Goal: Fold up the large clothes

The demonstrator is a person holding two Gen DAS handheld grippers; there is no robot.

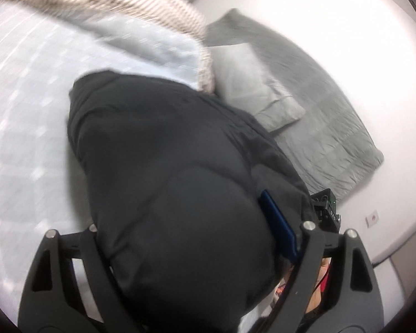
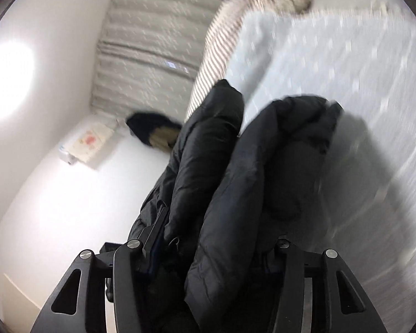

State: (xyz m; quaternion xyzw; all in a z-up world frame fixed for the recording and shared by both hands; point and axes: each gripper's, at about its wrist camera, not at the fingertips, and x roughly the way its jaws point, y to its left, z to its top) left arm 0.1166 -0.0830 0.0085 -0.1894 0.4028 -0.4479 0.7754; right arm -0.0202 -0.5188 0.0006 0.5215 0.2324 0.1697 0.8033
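My left tool (image 1: 197, 249) has its jaws spread wide with a thick fold of the black puffer jacket (image 1: 163, 166) bulging up between them; the padding fills the gap and hides the pads, so I cannot tell whether it is gripped or only lying there. A blue fingertip pad (image 1: 277, 227) shows at the right side of that bulge, against the cloth. My right tool (image 2: 208, 255) is narrower, and the jacket (image 2: 252, 183) is bunched between its jaws too, rising ahead in two fat rolls; again the pads are buried under the fabric, so I cannot say if it is clenched on the cloth or loose around it. From the left wrist view the jacket stretches away over the bed (image 1: 27, 116), which is covered in a pale blue quilt with small white marks. A striped brown and white blanket (image 1: 102, 2) lies along the far edge of the bed. Beyond it, on the white floor (image 1: 332, 41), lies a grey quilt (image 1: 319, 105) with a lighter grey pillow (image 1: 252, 83) on top. From the right wrist view, a dark slipper (image 2: 155, 130) sits on the floor beside the bed, and a pale curtain (image 2: 147, 50) hangs behind it. Both views are smeared by motion blur.
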